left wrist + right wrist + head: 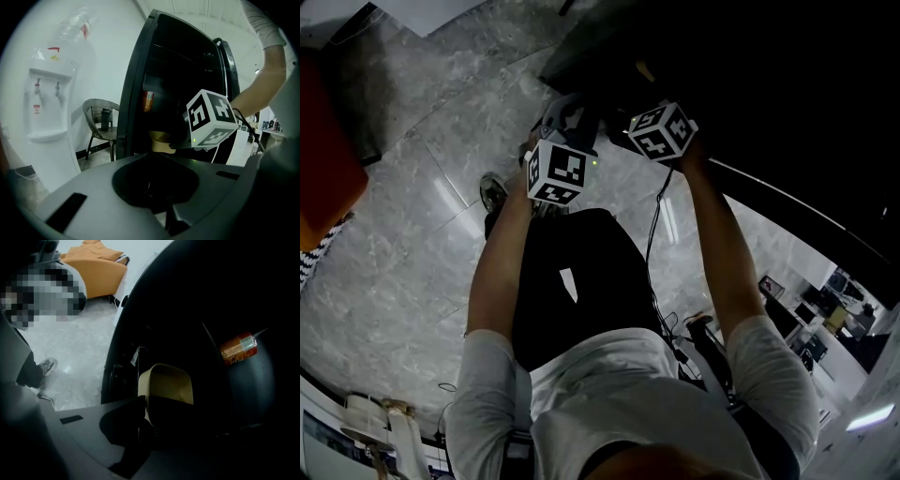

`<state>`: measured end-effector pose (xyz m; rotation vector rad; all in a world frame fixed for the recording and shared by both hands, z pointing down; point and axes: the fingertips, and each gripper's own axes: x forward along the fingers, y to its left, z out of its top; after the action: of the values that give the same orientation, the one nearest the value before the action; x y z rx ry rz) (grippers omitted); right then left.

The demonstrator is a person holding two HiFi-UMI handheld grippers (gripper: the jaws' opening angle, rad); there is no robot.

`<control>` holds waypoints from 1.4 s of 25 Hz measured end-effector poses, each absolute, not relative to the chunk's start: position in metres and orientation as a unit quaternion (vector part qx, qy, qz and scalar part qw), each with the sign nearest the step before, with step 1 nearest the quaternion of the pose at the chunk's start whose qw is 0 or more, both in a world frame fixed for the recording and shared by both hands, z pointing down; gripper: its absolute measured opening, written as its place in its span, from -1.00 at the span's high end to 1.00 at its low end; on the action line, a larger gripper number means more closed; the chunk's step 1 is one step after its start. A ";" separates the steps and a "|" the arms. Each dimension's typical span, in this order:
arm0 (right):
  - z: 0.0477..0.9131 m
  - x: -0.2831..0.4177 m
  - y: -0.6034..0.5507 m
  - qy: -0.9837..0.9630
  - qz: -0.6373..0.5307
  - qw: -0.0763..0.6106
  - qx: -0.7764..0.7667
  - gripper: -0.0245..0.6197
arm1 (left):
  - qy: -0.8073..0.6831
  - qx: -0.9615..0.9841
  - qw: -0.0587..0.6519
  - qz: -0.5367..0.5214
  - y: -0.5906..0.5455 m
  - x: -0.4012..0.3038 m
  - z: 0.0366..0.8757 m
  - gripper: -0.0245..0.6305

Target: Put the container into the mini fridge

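1. Glossy, veined, pale grey floor tiles (403, 197) run up to a white wall. Against the wall stand a white water dispenser (47, 98) and a woven wicker chair (96, 117).
2. The mini fridge (187, 65) is black, smooth and round-cornered, and it stands open. An orange-labelled can (238, 348) shows in its dark inside.
3. The container (168, 383) is a matte beige tub with rounded corners and an open top. It is held at the fridge's open front.
4. The right gripper (146, 405) has its fingers clamped on the container's near rim.
5. The left gripper (157, 180) is grey plastic and sits just beside the right one. Its fingers lie in a dark hollow, so I cannot tell whether they are apart or together.
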<state>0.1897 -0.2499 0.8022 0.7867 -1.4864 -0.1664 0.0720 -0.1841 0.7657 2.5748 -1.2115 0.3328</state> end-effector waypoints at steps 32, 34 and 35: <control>0.658 0.119 -0.198 -0.758 -0.006 0.457 0.465 0.80 | -0.447 0.868 0.167 0.140 -0.156 0.030 0.642 0.89; 0.652 0.118 -0.194 -0.765 0.017 0.425 0.483 0.81 | -0.447 0.868 0.167 0.137 -0.155 0.032 0.635 0.89; 0.647 0.117 -0.192 -0.767 0.024 0.409 0.493 0.81 | -0.446 0.868 0.167 0.137 -0.155 0.032 0.632 0.89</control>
<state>0.1173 -0.1919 0.6472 1.2418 -1.9324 0.0615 0.0323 -0.1550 0.6322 2.4704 -1.2701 0.3905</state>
